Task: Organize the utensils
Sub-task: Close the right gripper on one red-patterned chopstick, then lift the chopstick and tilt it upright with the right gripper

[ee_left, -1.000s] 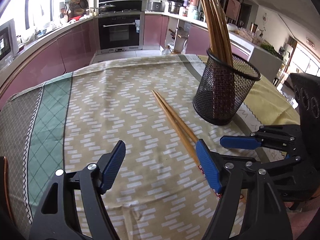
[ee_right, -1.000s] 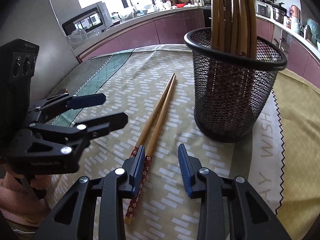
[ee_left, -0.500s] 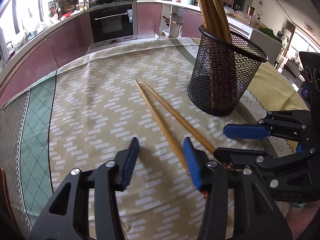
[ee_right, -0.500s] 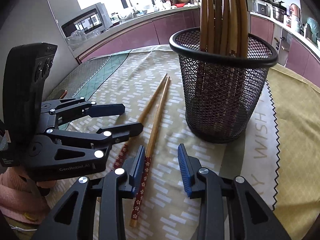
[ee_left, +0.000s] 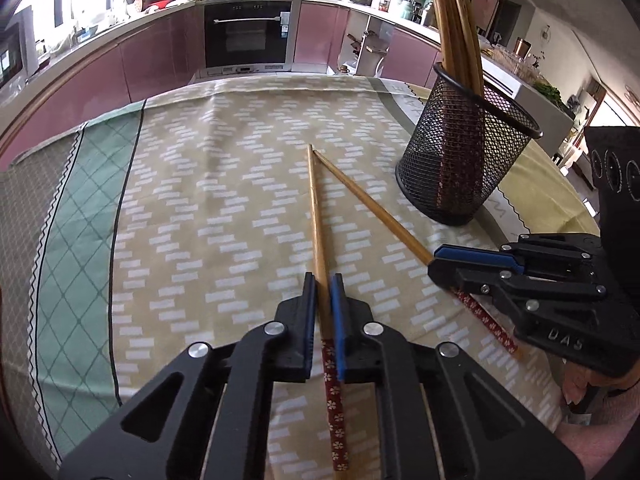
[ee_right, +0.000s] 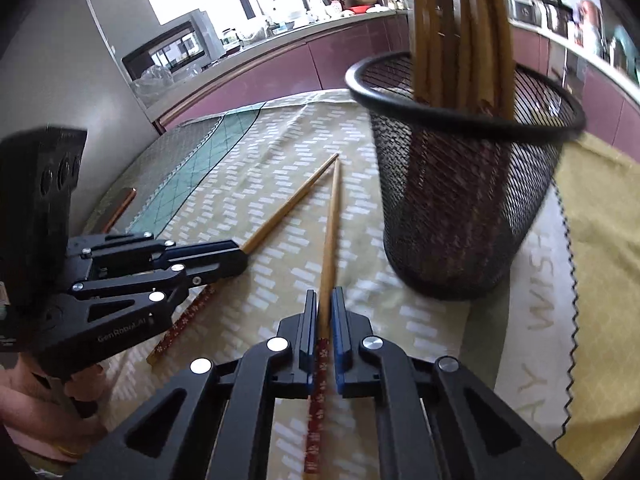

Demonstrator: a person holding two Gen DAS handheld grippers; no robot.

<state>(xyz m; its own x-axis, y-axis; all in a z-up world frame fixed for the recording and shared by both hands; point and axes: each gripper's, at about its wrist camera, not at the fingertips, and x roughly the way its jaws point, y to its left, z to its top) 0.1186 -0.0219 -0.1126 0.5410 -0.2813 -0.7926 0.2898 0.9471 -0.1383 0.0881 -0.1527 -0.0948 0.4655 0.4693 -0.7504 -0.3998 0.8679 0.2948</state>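
Clamping one bamboo chopstick each, both grippers sit low over the patterned tablecloth [ee_left: 208,208]. The left gripper [ee_left: 323,300] has just been closing and now its blue pads pinch the left chopstick [ee_left: 317,220] just above its red floral handle end, the pale tip pointing away across the cloth. The right gripper [ee_right: 324,312] has likewise just been closing and squeezes the right chopstick [ee_right: 330,232] at the same spot on its shaft. From the left wrist view the right gripper [ee_left: 444,264] shows side-on, shut on its stick [ee_left: 372,208]. The two tips nearly meet, forming a narrow V. The black mesh holder [ee_left: 460,168] stands upright near the tips, to their right, with more chopsticks [ee_left: 456,28] standing inside it.
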